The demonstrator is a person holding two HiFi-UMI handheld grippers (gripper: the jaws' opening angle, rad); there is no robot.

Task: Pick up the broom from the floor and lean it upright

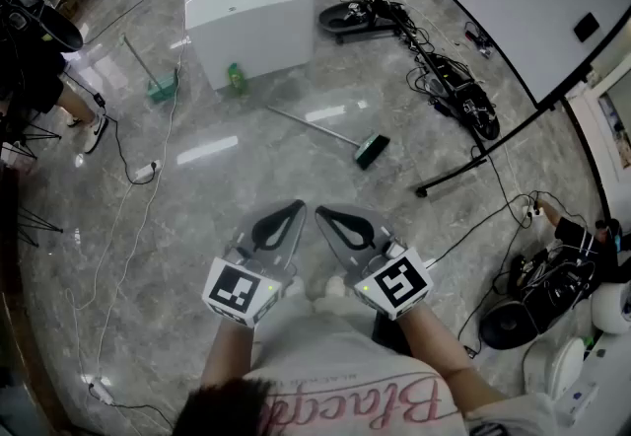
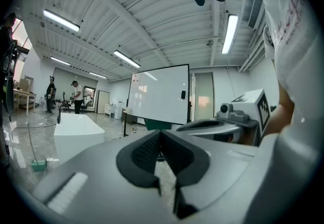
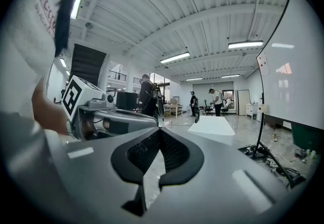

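The broom (image 1: 330, 132) lies flat on the marble floor ahead of me, its silver handle running left and its green head (image 1: 373, 149) at the right. Both grippers hover side by side near my body, well short of it. My left gripper (image 1: 298, 206) is shut and empty, with its tip angled towards the right gripper. My right gripper (image 1: 320, 213) is also shut with nothing held. In the left gripper view the shut left gripper (image 2: 161, 132) points level at the green head (image 2: 158, 124). The right gripper view shows the right gripper (image 3: 160, 131) with its jaws closed together.
A white box (image 1: 246, 0) stands beyond the broom, with a green bottle (image 1: 237, 79) and a second small green broom (image 1: 158, 81) beside it. A whiteboard on a black stand (image 1: 473, 156), cables (image 1: 454, 89) and gear (image 1: 537, 296) crowd the right. People stand at the far left.
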